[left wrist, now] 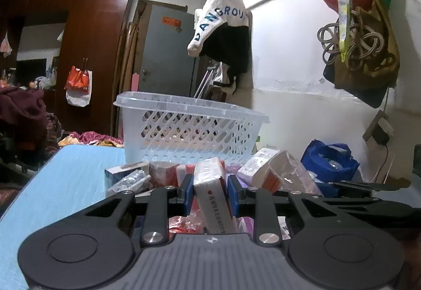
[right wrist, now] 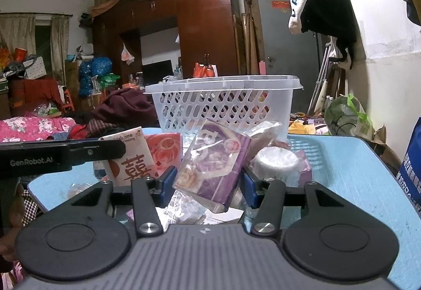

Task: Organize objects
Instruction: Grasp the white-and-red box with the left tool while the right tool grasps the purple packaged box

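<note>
The left gripper is clamped on a white and red tissue pack, held upright just in front of the clear plastic basket on the blue table. The right gripper is clamped on a tilted purple packet, also before the basket, above loose packets.

Clear lattice basket upright at far desk edge. White-red tissue pack tilted upright; purple wrapped pack tilted, atop heap of packets.
</note>
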{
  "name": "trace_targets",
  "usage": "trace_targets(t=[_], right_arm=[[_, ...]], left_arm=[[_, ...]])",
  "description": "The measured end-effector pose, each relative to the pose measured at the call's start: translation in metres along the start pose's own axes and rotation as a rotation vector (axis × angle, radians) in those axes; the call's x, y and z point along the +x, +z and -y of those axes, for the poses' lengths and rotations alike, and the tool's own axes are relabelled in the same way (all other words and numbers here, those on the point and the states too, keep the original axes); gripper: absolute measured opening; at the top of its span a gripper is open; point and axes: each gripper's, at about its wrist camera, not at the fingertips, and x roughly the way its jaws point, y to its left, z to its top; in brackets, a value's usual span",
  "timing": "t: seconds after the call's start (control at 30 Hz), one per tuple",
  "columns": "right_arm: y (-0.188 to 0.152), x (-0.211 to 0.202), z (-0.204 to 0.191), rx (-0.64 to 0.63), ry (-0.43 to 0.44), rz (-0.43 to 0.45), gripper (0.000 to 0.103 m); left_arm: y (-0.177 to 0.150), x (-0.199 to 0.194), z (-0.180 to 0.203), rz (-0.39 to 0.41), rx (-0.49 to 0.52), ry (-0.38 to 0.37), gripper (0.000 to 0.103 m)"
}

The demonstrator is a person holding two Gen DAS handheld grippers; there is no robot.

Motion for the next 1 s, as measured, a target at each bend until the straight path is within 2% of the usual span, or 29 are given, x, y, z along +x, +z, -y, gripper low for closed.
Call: trace_targets(t=[0.43, 1.0], right_arm=[[0.012, -0.008, -0.002, -0.017, 0.007, 0.037, 0.054], [0.009, -0.004, -0.001, -0.029, 0.012, 0.028, 0.054]], left_arm=[[0.012, -0.012, -0.004, 0.050, -0.005, 0.005, 0.031], [0.012, -0.014, -0.007, 0.061, -0.013, 0.014, 0.031]])
